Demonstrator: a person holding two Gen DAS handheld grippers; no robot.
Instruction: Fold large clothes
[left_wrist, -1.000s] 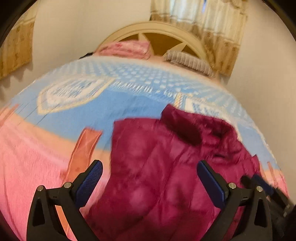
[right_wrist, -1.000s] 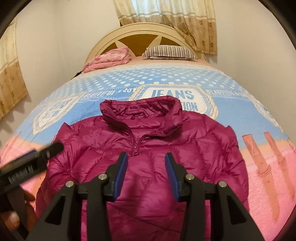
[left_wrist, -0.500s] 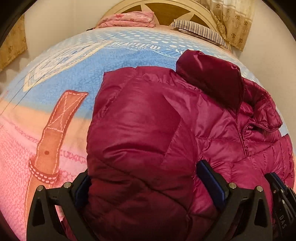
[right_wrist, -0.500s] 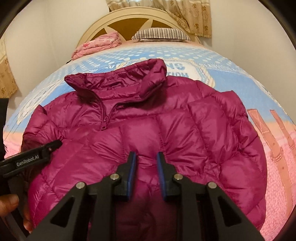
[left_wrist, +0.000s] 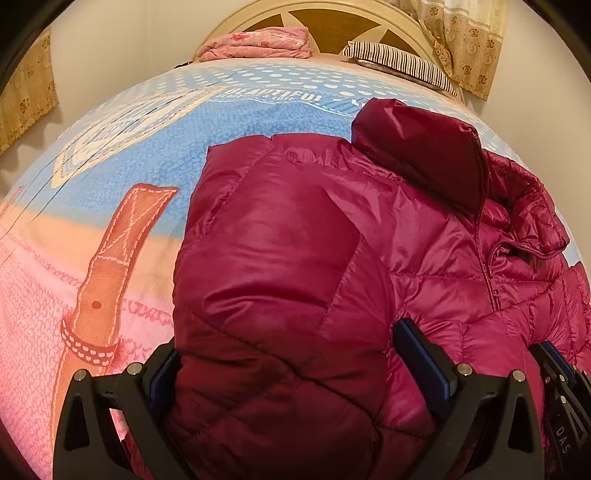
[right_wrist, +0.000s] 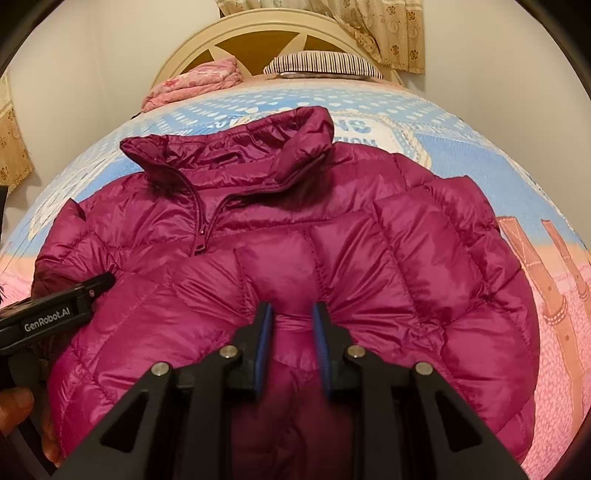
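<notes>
A magenta puffer jacket (right_wrist: 369, 240) lies front up on the bed, zipped, with its collar toward the headboard. My right gripper (right_wrist: 291, 325) is shut on a bunched fold of the jacket's front, which puckers around its blue pads. My left gripper (left_wrist: 291, 365) stands wide open, astride the puffy left side of the jacket (left_wrist: 295, 240). One pad is tucked at the jacket's outer edge and the other rests on its front. The left gripper (right_wrist: 55, 314) also shows at the left of the right wrist view, with a hand (right_wrist: 14, 402) below it.
The bed cover (left_wrist: 147, 147) is blue and pink with printed straps. A folded pink blanket (left_wrist: 258, 42) and a striped pillow (left_wrist: 399, 62) lie at the cream headboard (right_wrist: 258, 33). Walls and curtains (left_wrist: 461, 37) close in on both sides.
Both grippers have come down onto the jacket. The right jaws narrowed and pinched a fold of its front. The left jaws stayed wide and now straddle its left side.
</notes>
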